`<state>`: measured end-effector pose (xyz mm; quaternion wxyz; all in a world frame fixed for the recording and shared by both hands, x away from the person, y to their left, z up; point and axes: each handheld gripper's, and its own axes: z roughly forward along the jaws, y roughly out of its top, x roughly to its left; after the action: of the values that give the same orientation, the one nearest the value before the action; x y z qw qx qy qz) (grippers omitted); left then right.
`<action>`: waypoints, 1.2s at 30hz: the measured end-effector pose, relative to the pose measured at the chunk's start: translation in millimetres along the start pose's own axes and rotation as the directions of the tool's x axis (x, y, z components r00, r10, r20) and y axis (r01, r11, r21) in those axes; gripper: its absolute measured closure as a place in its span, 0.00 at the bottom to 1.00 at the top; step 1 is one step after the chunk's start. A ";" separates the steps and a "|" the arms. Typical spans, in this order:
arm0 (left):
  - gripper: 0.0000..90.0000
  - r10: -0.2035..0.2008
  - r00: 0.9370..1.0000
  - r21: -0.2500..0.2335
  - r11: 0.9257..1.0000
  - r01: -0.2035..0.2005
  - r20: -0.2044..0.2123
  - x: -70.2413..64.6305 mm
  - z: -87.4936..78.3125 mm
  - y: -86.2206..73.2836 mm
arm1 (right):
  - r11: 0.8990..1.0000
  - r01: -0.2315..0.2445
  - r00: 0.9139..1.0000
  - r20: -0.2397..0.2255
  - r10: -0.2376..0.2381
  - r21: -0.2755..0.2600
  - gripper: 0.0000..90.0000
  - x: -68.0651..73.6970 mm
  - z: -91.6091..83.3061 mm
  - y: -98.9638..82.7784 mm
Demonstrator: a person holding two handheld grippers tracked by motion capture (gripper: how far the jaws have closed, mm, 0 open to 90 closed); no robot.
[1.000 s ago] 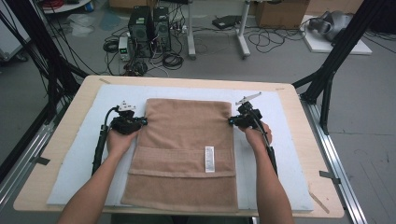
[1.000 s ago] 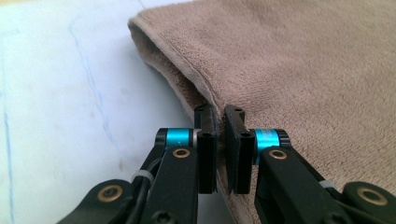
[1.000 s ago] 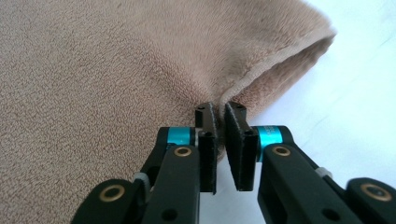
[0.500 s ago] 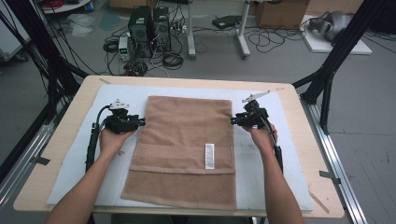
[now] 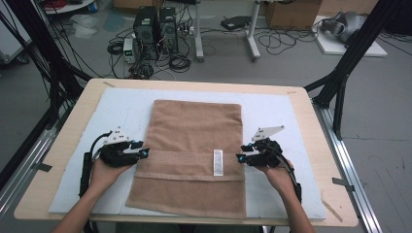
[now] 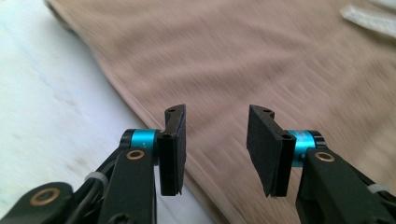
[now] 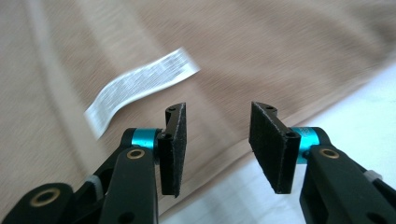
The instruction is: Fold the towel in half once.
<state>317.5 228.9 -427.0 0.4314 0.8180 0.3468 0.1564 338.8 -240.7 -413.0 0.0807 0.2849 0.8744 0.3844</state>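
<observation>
A brown towel lies flat on the pale mat, with a fold edge across its near third and a white label on that edge. My left gripper is at the towel's left edge, level with the fold line. My right gripper is at the right edge, just right of the label. Both have just been opening their jaws, and nothing is between them. In the left gripper view the open gripper hovers over the towel's hem. In the right gripper view the open gripper points at the hem near the label.
The mat covers most of a wooden table. Black frame posts stand at the table's far corners. Computers and cables lie on the floor beyond. Bare mat shows on both sides of the towel.
Both grippers let go of the towel's far corners and opened. They moved outward, then back toward the person along the towel's sides to the fold line.
</observation>
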 end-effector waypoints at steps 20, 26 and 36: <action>0.95 0.046 0.997 0.039 0.998 -0.049 0.058 -15.1 0.9 -22.8 | 0.995 0.084 0.993 -0.083 -0.079 0.055 0.95 19.5 19.8 -13.4; 0.96 0.022 0.997 -0.006 1.000 -0.022 0.068 -15.1 -9.8 -18.9 | 0.997 0.068 0.992 -0.105 -0.066 0.020 0.96 18.3 11.2 -11.4; 0.96 0.031 0.997 -0.053 0.998 -0.028 0.067 -17.3 -30.4 -6.8 | 0.996 0.084 0.991 -0.106 -0.085 -0.010 0.96 23.9 -9.0 3.7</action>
<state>285.4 237.6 -414.2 0.4618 0.8163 0.3156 0.1440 317.4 -230.9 -402.2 0.0510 0.2266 0.8877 0.3975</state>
